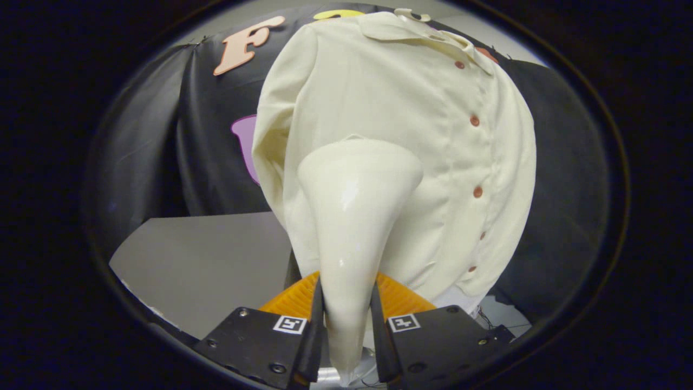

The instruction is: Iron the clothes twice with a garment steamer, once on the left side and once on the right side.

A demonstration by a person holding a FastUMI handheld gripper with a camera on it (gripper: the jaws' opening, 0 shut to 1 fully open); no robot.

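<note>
Booth table (206, 254) sits below the hanging shirt (390, 135). We have the gripper (346, 325) clamped on the steamer (352, 216), head against the shirt's left panel beside the buttons (475, 120), likely for steaming contact.

Two-finger gripper (346, 319): two flat dark carrier plates at 7 and 5 o'clock, each with small round screws at corners and one square black-and-white marker tag near inner edge. Ribbed orange part behind.
</note>
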